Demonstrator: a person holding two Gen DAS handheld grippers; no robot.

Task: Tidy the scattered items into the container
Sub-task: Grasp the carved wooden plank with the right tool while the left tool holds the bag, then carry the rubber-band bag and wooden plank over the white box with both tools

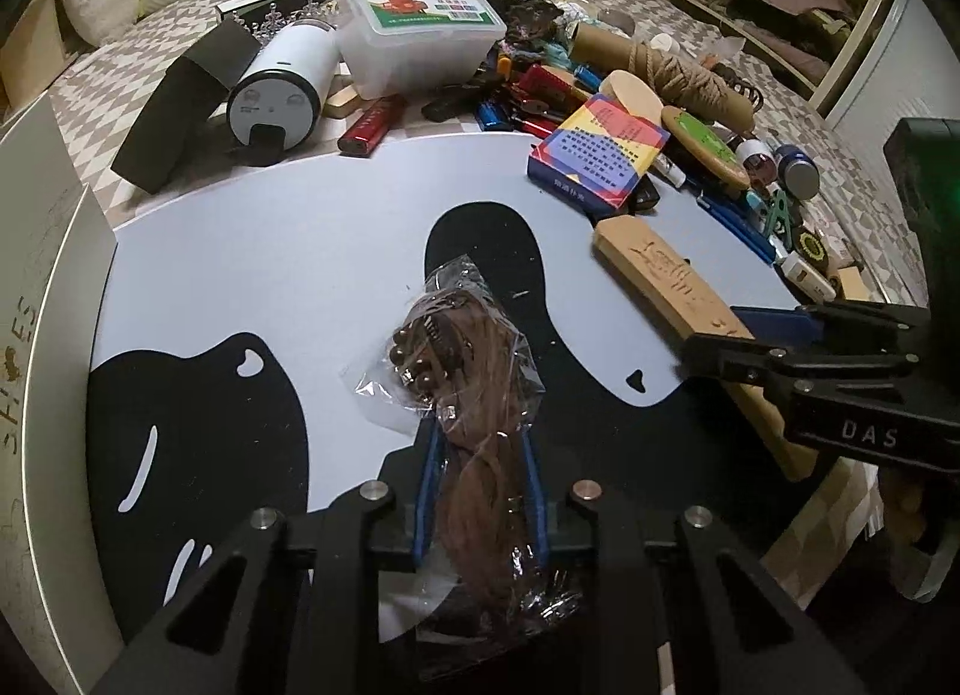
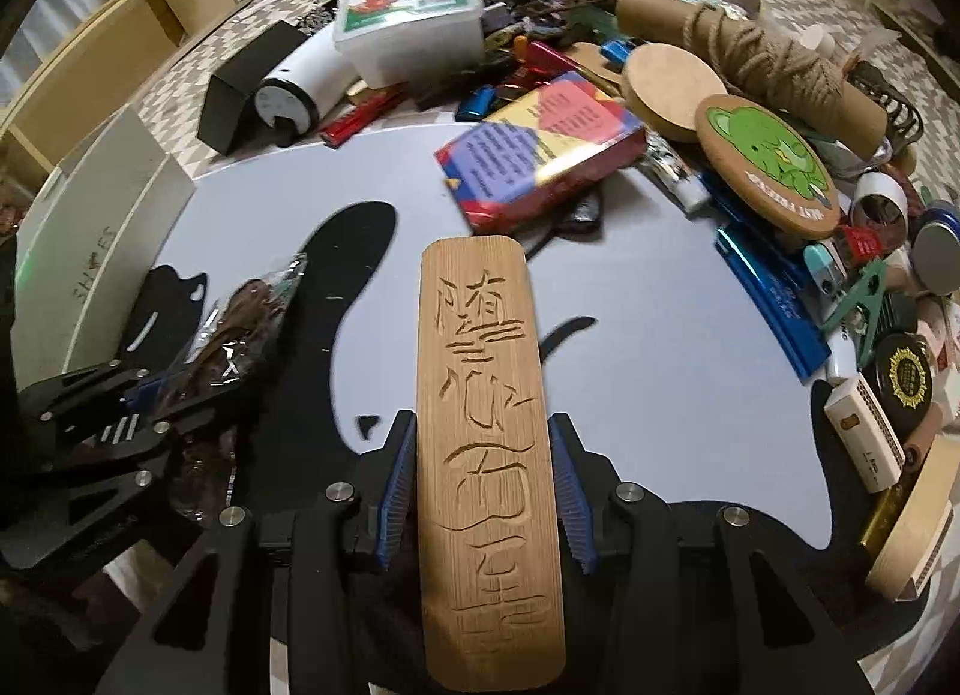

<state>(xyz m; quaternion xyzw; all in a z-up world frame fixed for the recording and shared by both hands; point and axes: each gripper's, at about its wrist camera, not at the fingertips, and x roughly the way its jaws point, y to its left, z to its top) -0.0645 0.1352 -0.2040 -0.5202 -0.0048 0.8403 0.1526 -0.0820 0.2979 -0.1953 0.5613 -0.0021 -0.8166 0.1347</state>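
**Both grippers are full, and the box waits on the left**

The wooden plaque [image 2: 489,443] with carved letters sits in the right gripper [image 2: 483,491]. The blue pads squeeze its two long sides. Its long way points straight out from the gripper, away to the far side.

The left gripper [image 1: 480,491] is clamped on a clear bag of brown hair clips [image 1: 474,395]. The bag also sticks out forward, along the fingers.

Both things are held just above the blue-and-black mat [image 1: 300,227], at its near edge.

The white shoe box [image 2: 96,251] stands at the left edge of the mat (I think this is the container). It is closest to the left gripper, so the bag probably has the shorter trip. The plaque would have to swing left, past the other gripper.

Far off, and along the right side, lies the big messy pile: a colorful card box [image 1: 600,155], a white bottle [image 1: 282,83], a plastic tub [image 1: 414,17] and a green bear coaster [image 2: 768,161].
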